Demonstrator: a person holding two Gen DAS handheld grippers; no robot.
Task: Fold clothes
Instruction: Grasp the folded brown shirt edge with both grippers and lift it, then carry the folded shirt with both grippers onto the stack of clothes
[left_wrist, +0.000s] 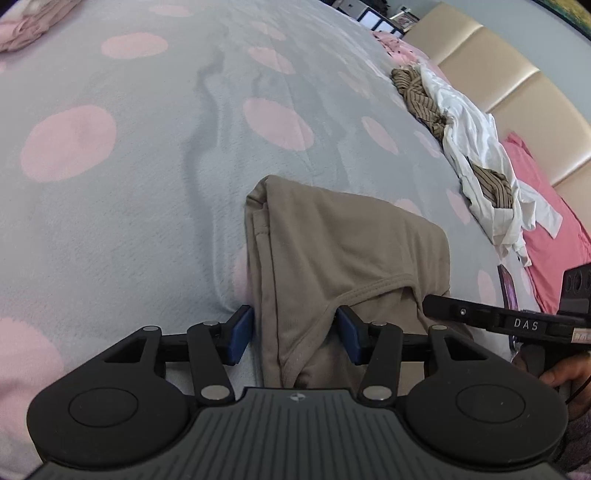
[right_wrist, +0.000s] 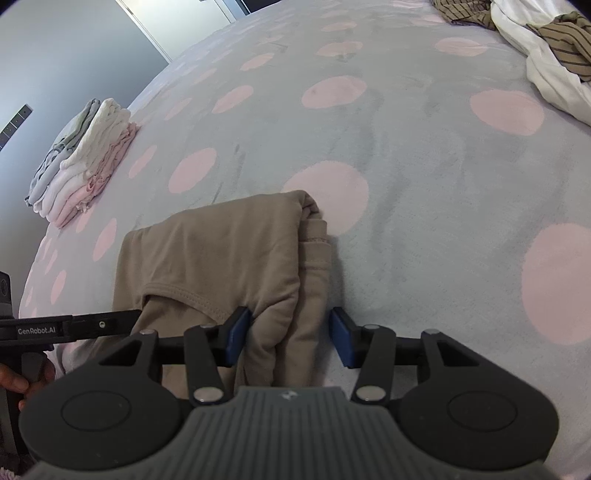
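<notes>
A tan folded top (left_wrist: 332, 240) lies on the grey blanket with pink dots (left_wrist: 147, 184), its neckline toward me. My left gripper (left_wrist: 295, 332) straddles the near left edge of the top. Its blue pads flank loose, unpinched fabric, so it is open. My right gripper (right_wrist: 290, 332) straddles the near right edge of the same top (right_wrist: 214, 251). One pad touches the cloth and the other stands just clear of it, so it is open too. The right gripper's black finger (left_wrist: 480, 317) reaches in beside the top in the left wrist view.
An unfolded heap of white and brown-striped clothes (left_wrist: 469, 140) lies by the beige headboard (left_wrist: 498, 66) and a pink pillow (left_wrist: 546, 229). A stack of folded clothes (right_wrist: 85, 162) sits at the bed's far left edge. A hand (left_wrist: 565, 376) holds the right gripper.
</notes>
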